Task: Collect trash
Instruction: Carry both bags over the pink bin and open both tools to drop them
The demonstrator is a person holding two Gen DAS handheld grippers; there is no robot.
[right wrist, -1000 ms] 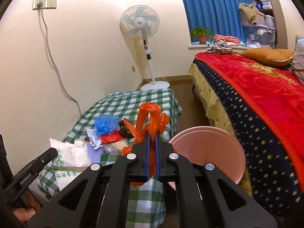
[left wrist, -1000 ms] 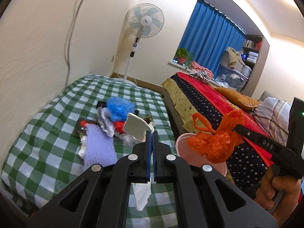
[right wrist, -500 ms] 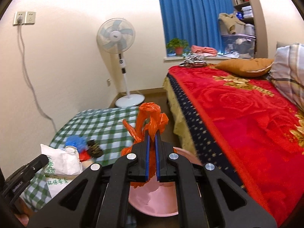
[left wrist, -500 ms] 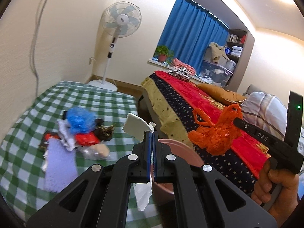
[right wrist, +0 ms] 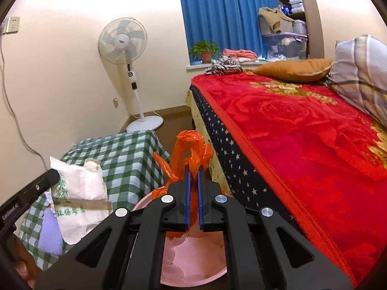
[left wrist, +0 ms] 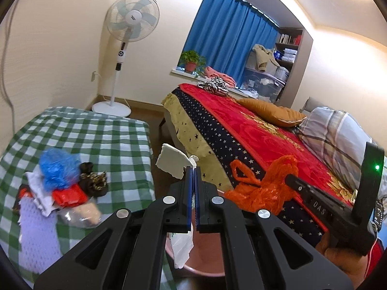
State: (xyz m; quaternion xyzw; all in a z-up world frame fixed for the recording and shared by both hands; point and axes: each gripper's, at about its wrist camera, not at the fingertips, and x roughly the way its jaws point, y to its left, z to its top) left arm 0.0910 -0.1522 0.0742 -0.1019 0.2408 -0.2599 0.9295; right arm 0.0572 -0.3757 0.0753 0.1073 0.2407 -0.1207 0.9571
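Two tongs hover over the pink bin (right wrist: 193, 261) at the bottom centre: left tongs (left wrist: 193, 169) clamped on a white paper bag (left wrist: 173, 160), right tongs (right wrist: 193, 171) pinching an orange plastic bag (right wrist: 191, 149). Best release comes once each piece hangs squarely above the rim. Since a second ago, both have swung off the checked tabletop (left wrist: 96, 135), where more trash (left wrist: 60, 181) remains at left.

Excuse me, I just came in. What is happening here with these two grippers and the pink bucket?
A person is collecting trash with a gripper in each hand. The left gripper is shut on a white paper bag, and the right gripper is shut on an orange plastic bag. Both are held over the pink bucket beside the bed, not yet dropped. More trash lies on the green checked cloth.
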